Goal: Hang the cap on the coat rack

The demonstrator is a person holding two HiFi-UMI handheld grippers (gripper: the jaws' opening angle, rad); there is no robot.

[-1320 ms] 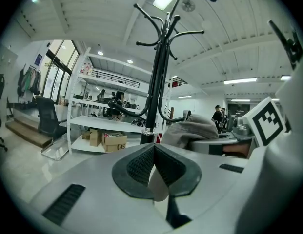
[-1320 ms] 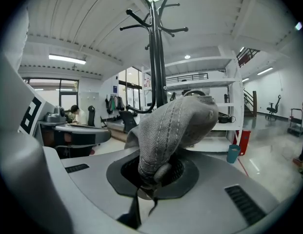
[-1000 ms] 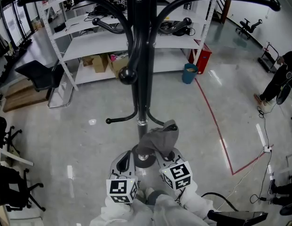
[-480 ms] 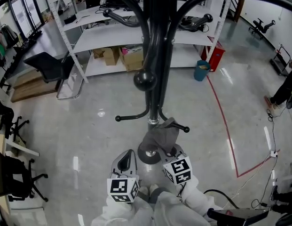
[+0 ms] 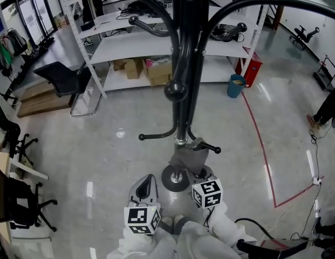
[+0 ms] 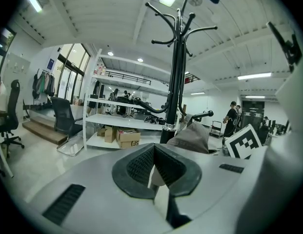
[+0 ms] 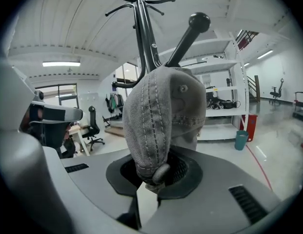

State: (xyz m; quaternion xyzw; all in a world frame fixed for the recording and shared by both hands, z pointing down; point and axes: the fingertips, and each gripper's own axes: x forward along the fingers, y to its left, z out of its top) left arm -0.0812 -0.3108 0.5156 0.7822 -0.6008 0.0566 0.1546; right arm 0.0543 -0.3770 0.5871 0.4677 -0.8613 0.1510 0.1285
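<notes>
Cap (image 7: 163, 116) not yet hung. It is grey and clamped by its edge in the right gripper (image 5: 197, 170), whose jaws are pinched almost together on the fabric. It sits low, just beside the rack (image 5: 186, 80) pole, above the round base (image 5: 175, 179) and close to a short low peg (image 5: 210, 147); can't tell if it touches that peg. Left gripper (image 5: 147, 181) is empty, jaws together, held near the base on the pole's other side. Judged from this, the pick-up is done. Left to do: raise the cap to a peg, seat it over the knob, let go. The views differ. Head view looks down from above and gives the layout: both grippers w/ marker cubes (image 5: 206, 193), pole, base, curved upper arms, shelves (image 5: 156, 42) behind. There the cap is small and partly hidden by the gripper. Right gripper view looks up along the jaws and shows the grip itself, the cap's stitching, and a knobbed peg (image 7: 198, 19) rising from behind the cap — none of this is clear from above. Left gripper view shows its own bare jaws, plus cap and pole from the side.
</notes>
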